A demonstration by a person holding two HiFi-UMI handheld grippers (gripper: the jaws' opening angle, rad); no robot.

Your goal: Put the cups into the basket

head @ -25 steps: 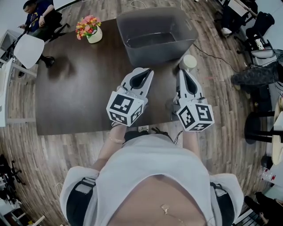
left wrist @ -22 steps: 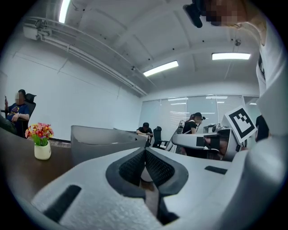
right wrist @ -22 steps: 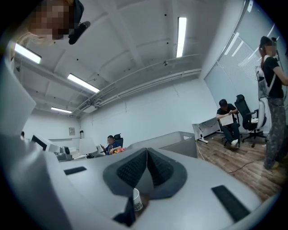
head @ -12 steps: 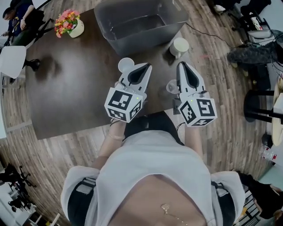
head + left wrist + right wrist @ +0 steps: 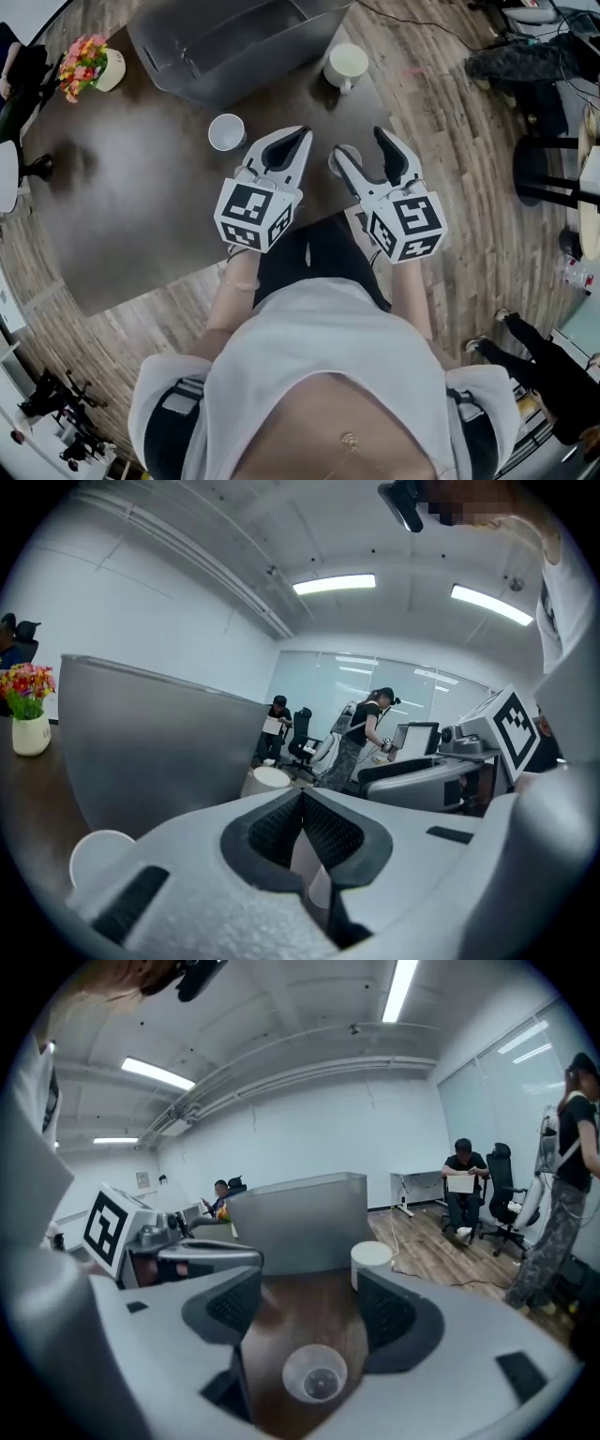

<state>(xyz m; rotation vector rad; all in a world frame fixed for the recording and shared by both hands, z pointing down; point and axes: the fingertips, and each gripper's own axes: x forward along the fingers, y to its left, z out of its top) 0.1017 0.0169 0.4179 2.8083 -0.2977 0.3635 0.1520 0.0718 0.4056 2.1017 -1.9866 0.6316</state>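
Right hand-held gripper [image 5: 359,143] just opening, jaws apart around clear cup [image 5: 345,159] on desk [image 5: 141,206] | left hand-held gripper [image 5: 299,138] together, empty | grasp likely next

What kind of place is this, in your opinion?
Probably an open office or lab: ceiling strip lights, a wheeled office chair, and a seated person in the background.

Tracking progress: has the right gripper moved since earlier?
Yes: right gripper pulled back from the white mug; its jaws have just been opening, small clear cup between them.
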